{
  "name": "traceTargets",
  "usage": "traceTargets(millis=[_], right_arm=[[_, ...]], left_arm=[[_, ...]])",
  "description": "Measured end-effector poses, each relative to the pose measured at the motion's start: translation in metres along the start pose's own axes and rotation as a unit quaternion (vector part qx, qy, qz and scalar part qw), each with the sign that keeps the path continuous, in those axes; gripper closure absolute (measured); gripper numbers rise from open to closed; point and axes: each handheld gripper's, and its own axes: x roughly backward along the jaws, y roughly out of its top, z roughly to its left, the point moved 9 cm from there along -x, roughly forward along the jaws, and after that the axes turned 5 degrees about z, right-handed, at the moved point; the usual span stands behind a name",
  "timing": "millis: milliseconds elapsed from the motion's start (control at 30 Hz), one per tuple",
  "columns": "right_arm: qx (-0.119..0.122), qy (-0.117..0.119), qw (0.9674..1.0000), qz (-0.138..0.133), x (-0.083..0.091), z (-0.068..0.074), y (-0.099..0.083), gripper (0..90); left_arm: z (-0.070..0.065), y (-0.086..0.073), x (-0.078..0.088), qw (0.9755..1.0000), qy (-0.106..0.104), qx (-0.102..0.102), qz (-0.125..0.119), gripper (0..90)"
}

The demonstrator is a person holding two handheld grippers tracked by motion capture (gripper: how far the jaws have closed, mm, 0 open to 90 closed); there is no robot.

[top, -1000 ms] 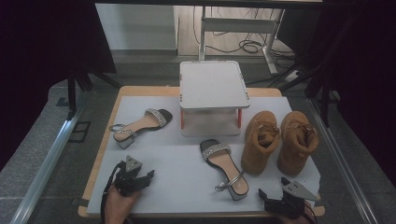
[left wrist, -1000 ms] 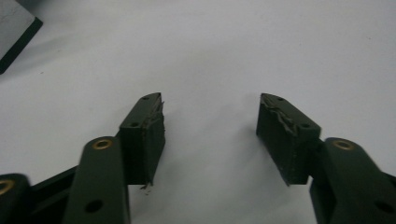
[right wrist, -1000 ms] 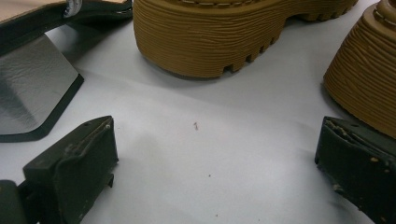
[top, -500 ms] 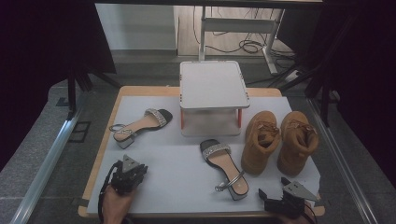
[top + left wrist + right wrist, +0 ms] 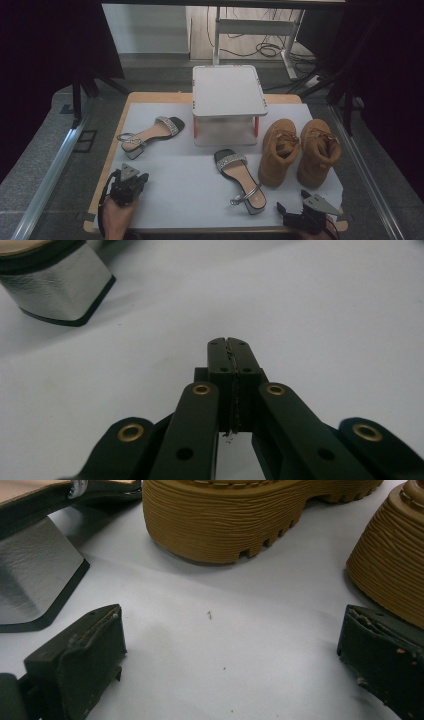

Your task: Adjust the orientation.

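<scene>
Two silver block-heeled sandals and a pair of tan boots lie on a white sheet covering the desk (image 5: 165, 205), arranged around a small white stand (image 5: 227, 90) with red legs at the back centre. The left sandal (image 5: 150, 135) lies to the left of the stand, its glittery toe strap toward the stand and its silver heel nearest the person. The right sandal (image 5: 240, 180) lies in front of the stand, toe toward it, ankle strap looped at the near end. The tan boots (image 5: 300, 150) stand side by side to the right of the stand, suede uppers with thick ridged soles. The stand's top is bare. The left tool (image 5: 141, 178), held in a hand at the near left corner, points toward the left sandal's heel; its jaws have just closed flat together with nothing between them. The right tool (image 5: 286, 206), well in front of the boots, rests low on the sheet with its jaws wide apart, holding nothing.
</scene>
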Motion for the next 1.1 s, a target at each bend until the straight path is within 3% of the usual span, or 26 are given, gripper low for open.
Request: traceTargets(millis=[633, 1100], right_arm=[[0.0, 0.0, 1.0, 0.0, 0.0, 0.0, 0.0, 0.0], [0.0, 0.001, 1.0, 0.0, 0.0, 0.0, 0.0, 0.0]], left_arm=[[0.052, 0.008, -0.003, 0.9988, 0.037, 0.031, 0.007, 89.4], [0.085, 0.015, -0.017, 0.9969, 0.052, 0.058, 0.009, 89.3]])
